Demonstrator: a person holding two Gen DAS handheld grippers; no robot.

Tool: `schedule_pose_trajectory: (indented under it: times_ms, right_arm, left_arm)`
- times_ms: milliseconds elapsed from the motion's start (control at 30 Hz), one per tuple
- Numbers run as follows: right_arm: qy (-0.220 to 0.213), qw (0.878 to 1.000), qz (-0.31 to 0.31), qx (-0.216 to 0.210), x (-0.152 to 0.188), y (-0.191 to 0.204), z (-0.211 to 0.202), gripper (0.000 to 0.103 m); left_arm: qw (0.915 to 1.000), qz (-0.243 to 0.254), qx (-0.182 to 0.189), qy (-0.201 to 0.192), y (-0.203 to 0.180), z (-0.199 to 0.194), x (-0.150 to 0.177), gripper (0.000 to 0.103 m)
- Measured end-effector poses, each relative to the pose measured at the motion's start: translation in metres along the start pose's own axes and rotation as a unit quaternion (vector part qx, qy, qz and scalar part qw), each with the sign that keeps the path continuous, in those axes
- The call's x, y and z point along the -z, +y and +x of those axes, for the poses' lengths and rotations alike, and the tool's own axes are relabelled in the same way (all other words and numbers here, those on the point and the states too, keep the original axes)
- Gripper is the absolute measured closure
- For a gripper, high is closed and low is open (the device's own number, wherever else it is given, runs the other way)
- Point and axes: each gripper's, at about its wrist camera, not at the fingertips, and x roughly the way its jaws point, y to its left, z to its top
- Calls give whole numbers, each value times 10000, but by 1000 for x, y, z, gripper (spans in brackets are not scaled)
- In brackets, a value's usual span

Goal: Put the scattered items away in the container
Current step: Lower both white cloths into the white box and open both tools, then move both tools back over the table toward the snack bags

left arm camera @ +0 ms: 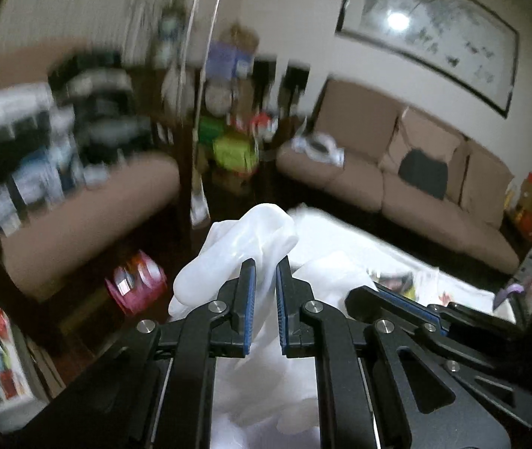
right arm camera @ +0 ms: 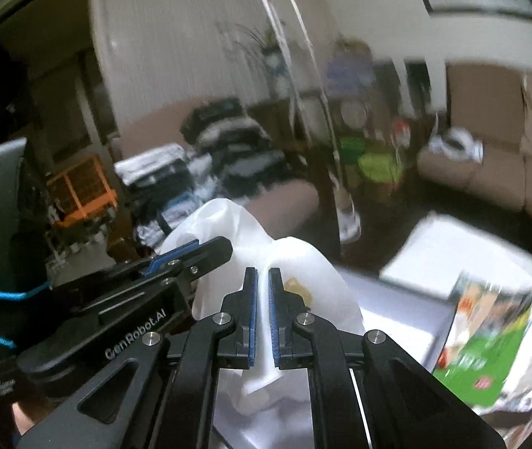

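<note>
- Gripping a thin white translucent plastic bag [left arm camera: 236,247] with both tools here, each one pinching a bunched fold of the film.
- The left gripper [left arm camera: 265,273] has its black fingers with blue ribbed pads [left arm camera: 250,310] nearly together, clenched on a pleat of the bag that runs up between them and balloons out past the tips, up and to the left.
- In the left wrist view the right gripper [left arm camera: 397,299] sits just beside it on the right, lying flat against the same bag.
- The right gripper [right arm camera: 262,273] is clamped tight too; a narrow strip of the white film comes up through the slit between its pads and spreads out beyond the tips.
- From the right wrist view, the left gripper [right arm camera: 206,252] comes in from the left, its tip against the bag's puffed-up side.
- Something yellowish [right arm camera: 296,286] shows faintly through the film right by the right-hand finger; can't tell what it is.
- Below and to the right there's a white-covered desk [right arm camera: 415,247] with a blurry green and orange printed packet [right arm camera: 486,344] lying on it.
- A tan sofa [left arm camera: 415,183] sits behind.
</note>
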Motion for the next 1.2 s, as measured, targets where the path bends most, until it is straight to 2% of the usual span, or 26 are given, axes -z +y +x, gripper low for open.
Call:
schedule_pose_trajectory:
  times_ms: [100,167,267,333,367,400,433,467,500,533,567,667,733,767,867,967,1033,1100,1133,1200]
  right_arm:
    - [488,9980,385,75,22,-29,33,98]
    - [1004,9933,506,269,39,-45,60,97]
    - [1652,9831,642,456,66,-65,96,96]
    - [1892,9777,706,569,85,-74,109,93]
    - [1967,9760,718,601,93,-76,110,90]
    - [1992,9755,703,617,96,-77,108,90]
    - [1989,9759,669,605,97,-78,105,89]
    - [1988,9763,640,569,96,-78,99,71]
    - [1970,9770,622,532,93,-78,91,55]
    - [1882,9790,596,509,88,-78,79,27]
    - [1729,9822,561,464,82,-75,65,21]
    - [1126,9921,522,180,53,-72,0,18]
    - [680,9965,461,162,40,-77,-56,10]
    - [506,9976,403,251,38,-80,-78,4]
    - [96,9956,230,901,46,-101,-155,0]
    - [30,9820,268,1868,72,-135,-218,0]
    - [56,9665,506,2516,98,-165,-253,0]
    - [118,9540,962,2837,128,-198,-280,0]
    - [147,9480,1193,2946,143,-213,-290,0]
    - [113,9330,1694,3173,176,-244,-310,0]
  left_arm:
    - [9959,-125,-178,883,11,51,19,94]
    - [9848,11,-520,1657,15,87,38,94]
    - [9717,87,-855,2199,22,118,60,94]
    - [9653,46,-1020,2402,26,127,68,88]
    - [9655,3,-1072,2373,30,125,68,76]
    - [9669,-71,-1123,2291,32,120,65,57]
    - [9696,-140,-1143,2161,33,113,61,49]
    - [9737,-229,-1136,1964,35,103,56,39]
    - [9784,-334,-1064,1743,35,90,49,36]
    - [9818,-411,-946,1593,36,79,44,35]
    - [9857,-483,-764,1422,36,67,37,31]
    - [9951,-445,-171,863,11,31,23,9]
    - [9976,-172,23,667,-11,15,20,4]
    - [9981,10,118,610,-23,9,18,0]
    - [9958,515,429,629,-60,2,19,0]
    - [9886,974,760,861,-108,8,31,0]
    - [9809,1337,978,1021,-148,11,50,0]
    - [9688,1798,1206,1207,-192,14,77,0]
    - [9622,2071,1259,1246,-214,16,94,0]
    - [9541,2428,1244,1233,-246,19,128,0]
